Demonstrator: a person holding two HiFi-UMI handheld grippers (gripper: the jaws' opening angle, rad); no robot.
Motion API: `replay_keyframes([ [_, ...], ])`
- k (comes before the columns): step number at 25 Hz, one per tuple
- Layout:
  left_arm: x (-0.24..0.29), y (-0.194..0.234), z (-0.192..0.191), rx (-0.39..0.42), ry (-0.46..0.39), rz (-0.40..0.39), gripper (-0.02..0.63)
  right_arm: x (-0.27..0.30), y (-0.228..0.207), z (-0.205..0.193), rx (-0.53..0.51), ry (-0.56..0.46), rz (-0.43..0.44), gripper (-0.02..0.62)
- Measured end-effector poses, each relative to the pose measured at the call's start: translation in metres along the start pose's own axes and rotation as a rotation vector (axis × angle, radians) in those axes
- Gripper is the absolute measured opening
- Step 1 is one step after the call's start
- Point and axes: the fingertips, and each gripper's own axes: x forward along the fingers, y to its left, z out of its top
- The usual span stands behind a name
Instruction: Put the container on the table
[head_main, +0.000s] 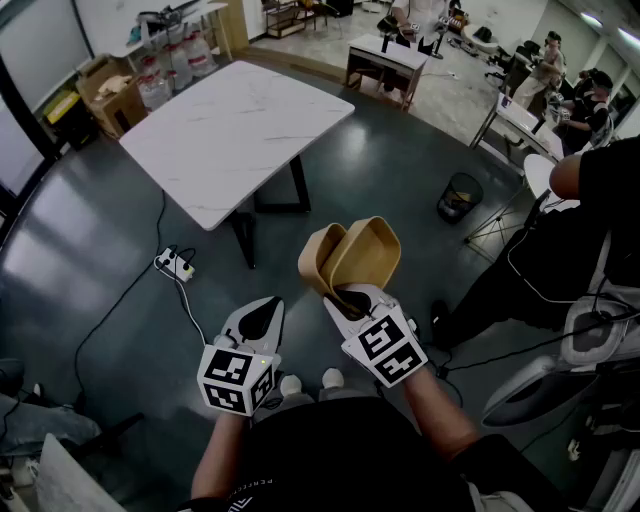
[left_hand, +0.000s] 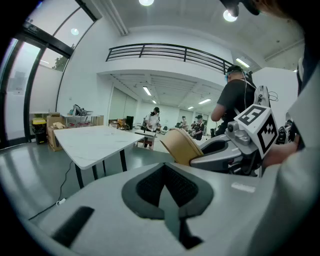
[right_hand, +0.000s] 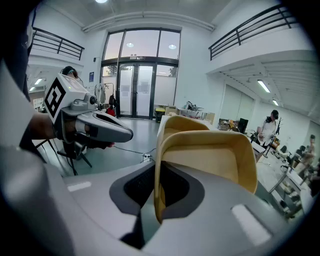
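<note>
Tan plastic container (head_main: 352, 256), maybe two nested shells: probably light, thin-walled, slightly flexible, smooth. Best taken by the rim wall.

Right gripper (head_main: 350, 300) is clamped on that wall, as its own view shows.

Head view alone shows the container in the air, well short of the white table's (head_main: 235, 130) near edge.

Left gripper (head_main: 262, 318): jaws together, empty.

Matt plastic container (head_main: 365, 250); marble-look table (head_main: 235, 135) (smooth, faintly veined).
</note>
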Motion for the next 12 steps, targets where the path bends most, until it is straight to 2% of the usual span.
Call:
replay_keyframes([
  [12, 0.031, 0.004, 0.007, -0.015, 0.0, 0.031, -0.005, 0.003, -0.034, -0.01, -0.006, 0.003, 0.012, 0.026],
])
